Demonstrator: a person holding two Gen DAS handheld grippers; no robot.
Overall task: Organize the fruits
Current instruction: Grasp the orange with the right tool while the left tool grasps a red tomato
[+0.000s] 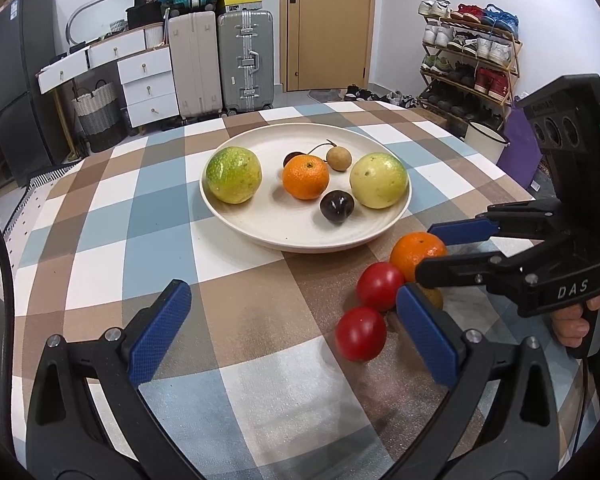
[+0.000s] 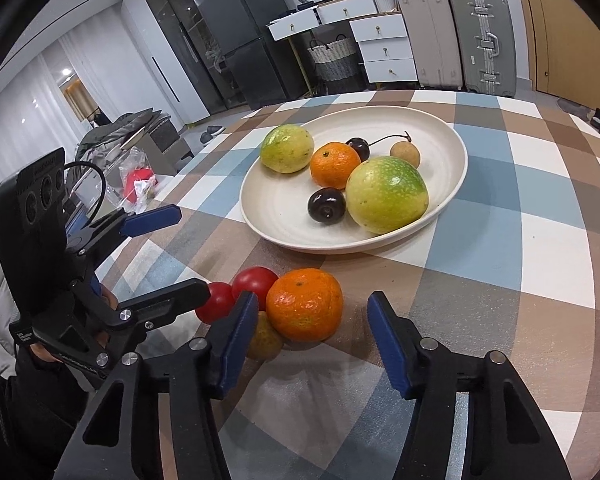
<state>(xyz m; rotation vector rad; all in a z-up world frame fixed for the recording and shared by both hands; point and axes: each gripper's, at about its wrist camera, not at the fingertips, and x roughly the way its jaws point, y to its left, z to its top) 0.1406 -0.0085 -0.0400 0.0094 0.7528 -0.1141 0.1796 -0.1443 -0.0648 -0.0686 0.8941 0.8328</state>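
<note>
A loose orange [image 2: 305,304] lies on the checked cloth in front of the cream plate [image 2: 300,246]. My right gripper [image 2: 314,344] is open around it; the left pad is close to the peel and a gap shows on the right. Two red tomatoes [image 1: 380,286] [image 1: 360,334] and a small yellow-brown fruit [image 2: 264,336] crowd its left side. The plate [image 1: 280,240] holds two green-yellow fruits, an orange [image 1: 306,178], two dark fruits and a longan. My left gripper [image 1: 294,334] is open over bare cloth left of the tomatoes. The right gripper [image 1: 424,250] straddles the loose orange [image 1: 414,252].
The checked table [image 1: 140,216] ends at the far side, past the plate. On the floor beyond it stand suitcases [image 1: 246,60], white drawers and a shoe rack [image 1: 468,60]. A hand [image 1: 572,320] grips the right gripper's handle. The left gripper [image 2: 192,249] sits left of the tomatoes.
</note>
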